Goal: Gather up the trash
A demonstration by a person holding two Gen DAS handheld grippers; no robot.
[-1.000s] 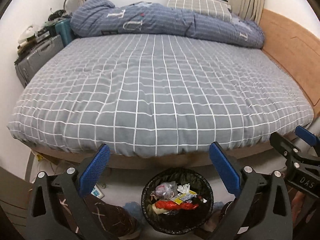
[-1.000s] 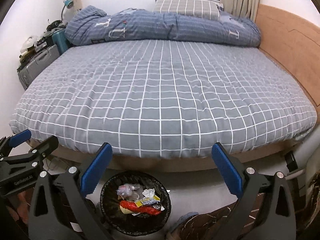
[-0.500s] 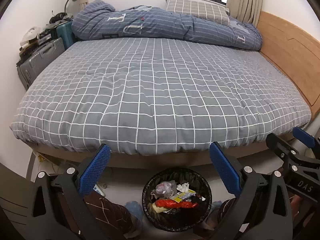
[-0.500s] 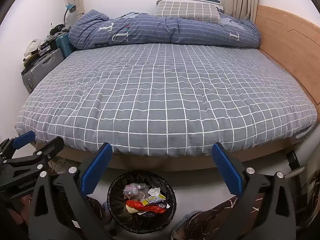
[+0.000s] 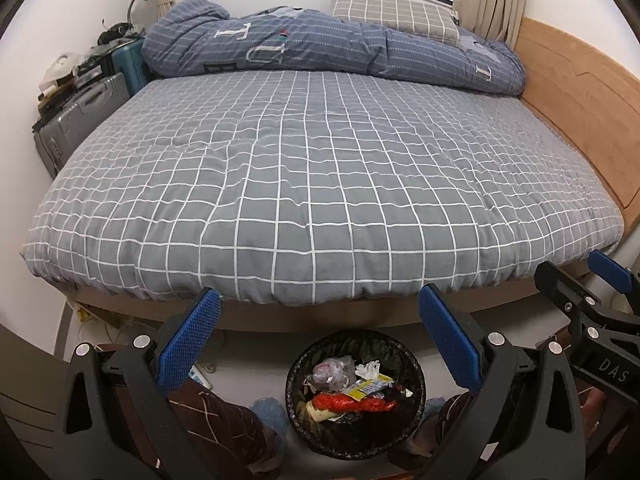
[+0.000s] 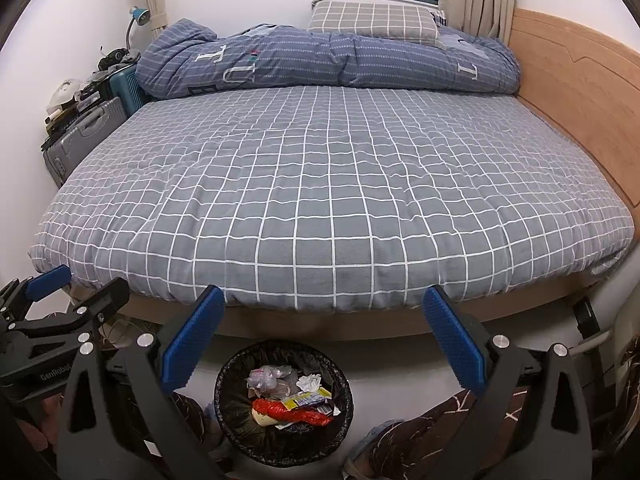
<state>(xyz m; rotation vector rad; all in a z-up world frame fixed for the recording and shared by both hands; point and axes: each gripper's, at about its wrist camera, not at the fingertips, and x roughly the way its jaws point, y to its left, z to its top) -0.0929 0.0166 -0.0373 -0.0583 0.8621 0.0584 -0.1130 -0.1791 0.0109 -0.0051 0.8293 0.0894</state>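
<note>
A wide bed (image 5: 320,184) covered in soft grey cloth with a white grid fills both views, a rumpled blue quilted duvet (image 5: 332,52) heaped along its far edge. On the floor at the bed's near edge stands a round black mesh bin (image 6: 283,402), holding crinkled red, yellow and clear plastic wrappers (image 6: 290,398). The left gripper (image 5: 318,338) and right gripper (image 6: 322,338), black-framed with ribbed blue pads, both gape wide, empty.

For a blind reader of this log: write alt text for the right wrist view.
An open, empty right gripper hangs above a black trash bin on the floor, filled with wrappers, at the foot of a bed with a grey checked cover. A blue duvet and a pillow lie at its far end; the left gripper shows at the left edge.
</note>
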